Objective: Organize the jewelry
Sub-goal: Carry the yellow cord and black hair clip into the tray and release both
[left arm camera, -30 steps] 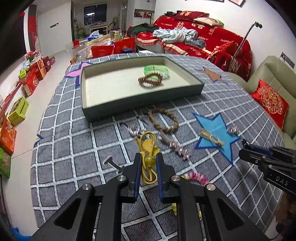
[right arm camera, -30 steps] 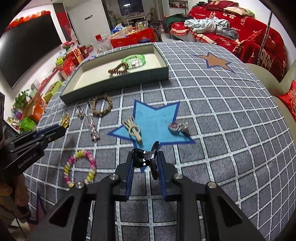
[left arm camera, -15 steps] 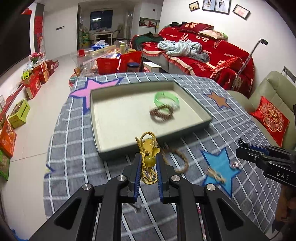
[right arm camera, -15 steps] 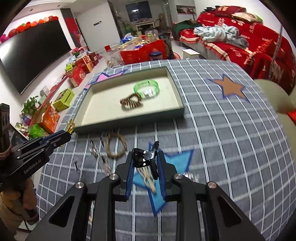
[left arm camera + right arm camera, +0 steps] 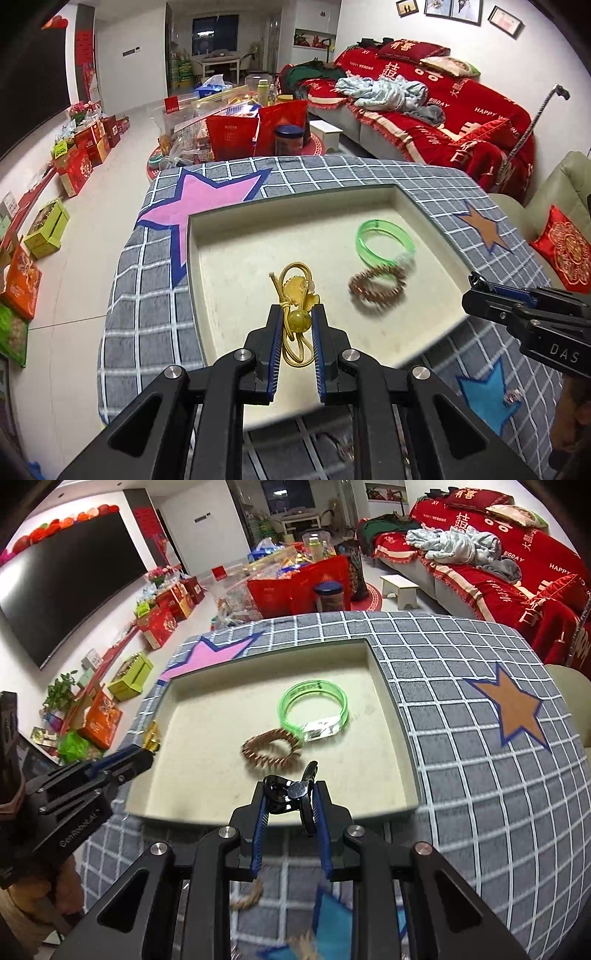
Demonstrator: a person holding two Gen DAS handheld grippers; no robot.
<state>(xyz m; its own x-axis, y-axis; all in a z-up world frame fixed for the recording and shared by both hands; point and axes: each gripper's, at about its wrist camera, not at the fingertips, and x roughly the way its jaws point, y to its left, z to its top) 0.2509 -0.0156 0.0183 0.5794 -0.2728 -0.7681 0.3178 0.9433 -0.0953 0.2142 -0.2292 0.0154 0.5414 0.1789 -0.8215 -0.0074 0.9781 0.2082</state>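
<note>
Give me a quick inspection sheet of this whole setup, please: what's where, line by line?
Surface: table under a grey checked cloth with coloured stars.
Job's things: tray holding a green bangle and a brown bead bracelet, touching each other.
Clutter: rope ring and small sparkly piece lie on the cloth outside the tray.
Grippers: left gripper shut on a yellow cord ornament; right gripper shut on a black clip; both over the tray.
Cables: nothing seen.
Surroundings: red-covered sofa, gift boxes on the floor, dark screen.
</note>
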